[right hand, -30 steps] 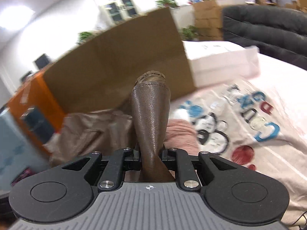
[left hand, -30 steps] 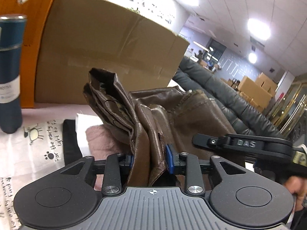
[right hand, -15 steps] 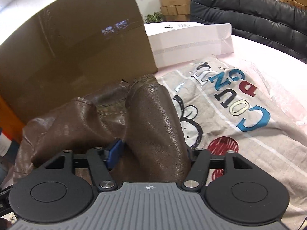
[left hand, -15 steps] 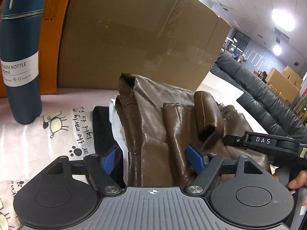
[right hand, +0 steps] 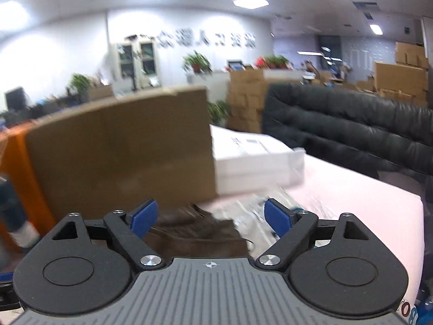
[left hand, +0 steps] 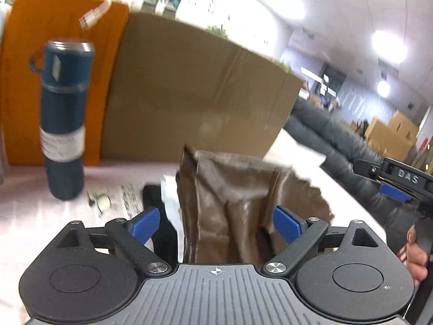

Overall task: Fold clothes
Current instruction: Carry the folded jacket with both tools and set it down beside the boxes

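both grippers spread wide over a folded brown leather garment on the pink tabletop

the left gripper (left hand: 216, 223) has its blue-padded fingers (left hand: 144, 223) parted, nothing pinched between them; the crumpled brown leather garment (left hand: 238, 205) lies between and just ahead of them, resting on the pale pink table surface (left hand: 27, 211). the right gripper (right hand: 209, 218) is likewise parted and empty, with the same brown garment (right hand: 197, 230) low in its view under the fingers. behind stand a large brown cardboard box (left hand: 194, 103), a tall dark blue vacuum bottle with a white label (left hand: 65, 119) upright at left, and a flat white box (right hand: 251, 159) beside a black leather sofa (right hand: 351, 130).
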